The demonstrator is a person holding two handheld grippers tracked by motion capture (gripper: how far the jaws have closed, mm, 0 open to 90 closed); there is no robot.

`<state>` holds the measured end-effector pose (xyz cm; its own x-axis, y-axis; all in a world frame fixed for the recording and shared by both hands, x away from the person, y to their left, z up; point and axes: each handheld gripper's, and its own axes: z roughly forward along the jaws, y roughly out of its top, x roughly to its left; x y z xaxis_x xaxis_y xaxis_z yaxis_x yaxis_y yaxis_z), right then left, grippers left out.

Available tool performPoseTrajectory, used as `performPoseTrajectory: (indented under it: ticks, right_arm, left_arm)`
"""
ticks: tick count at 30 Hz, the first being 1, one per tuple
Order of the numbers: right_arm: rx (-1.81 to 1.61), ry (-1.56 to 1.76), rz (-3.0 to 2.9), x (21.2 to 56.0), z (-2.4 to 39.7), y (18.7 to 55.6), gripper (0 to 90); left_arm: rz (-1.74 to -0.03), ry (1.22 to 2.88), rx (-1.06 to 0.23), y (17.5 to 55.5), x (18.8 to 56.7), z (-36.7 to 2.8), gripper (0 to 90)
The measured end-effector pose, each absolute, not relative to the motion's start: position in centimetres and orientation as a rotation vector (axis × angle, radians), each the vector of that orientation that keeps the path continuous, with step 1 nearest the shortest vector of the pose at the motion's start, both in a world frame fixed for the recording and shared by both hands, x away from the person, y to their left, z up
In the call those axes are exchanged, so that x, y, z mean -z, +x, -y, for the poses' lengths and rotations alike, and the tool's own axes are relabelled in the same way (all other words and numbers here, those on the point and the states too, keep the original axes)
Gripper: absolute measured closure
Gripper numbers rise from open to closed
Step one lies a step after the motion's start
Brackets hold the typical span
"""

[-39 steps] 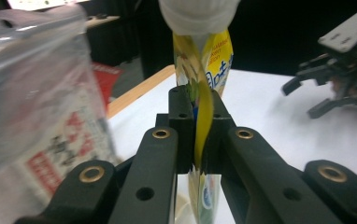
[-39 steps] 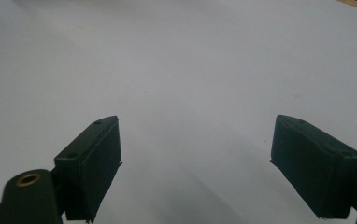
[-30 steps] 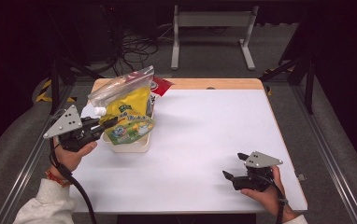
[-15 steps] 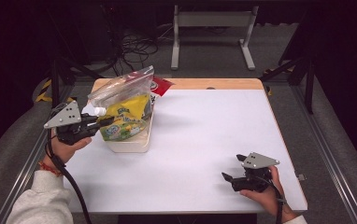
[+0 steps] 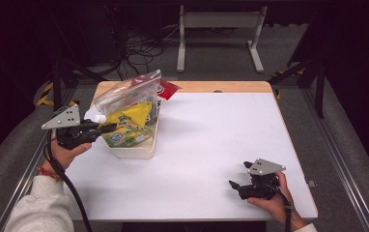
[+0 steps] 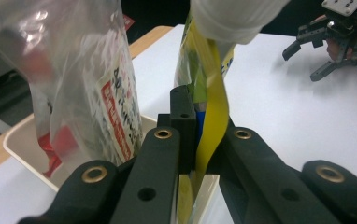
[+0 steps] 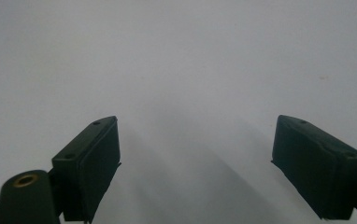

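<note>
With the left gripper (image 5: 106,127) clamped on the yellow pouch (image 5: 130,121) in the tub (image 5: 141,151) at the table's ten o'clock, lifting out seems next, needing a straight pull, while the right gripper (image 5: 236,186) rests open at five o'clock.

The high view looks forward and down from above the person's side, taking in the whole white table (image 5: 211,145) from a distance. The left gripper view sits close along its own jaws beside the yellow pouch (image 6: 211,112), facing across the table to the right gripper (image 6: 314,56), which the high view (image 5: 243,186) shares. The right gripper view faces bare tabletop (image 7: 181,70) from close range
</note>
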<state>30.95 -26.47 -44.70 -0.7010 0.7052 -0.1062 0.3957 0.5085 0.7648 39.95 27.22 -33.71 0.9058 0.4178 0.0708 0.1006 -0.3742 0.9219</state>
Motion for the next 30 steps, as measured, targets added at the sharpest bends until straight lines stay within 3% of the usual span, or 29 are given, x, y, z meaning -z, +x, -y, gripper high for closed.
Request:
performPoseTrajectory:
  ticks: [4,30]
  right_arm:
    - [-1.036,0.905,-2.357,44.7,26.4,30.9,15.1]
    - [-1.036,0.887,-2.358,44.6,26.1,30.7,15.0]
  left_arm:
    - [-0.415,2.002,-0.354,40.3,35.0,-26.3,86.8]
    - [-0.511,1.968,-0.42,40.0,37.5,-26.3,86.8]
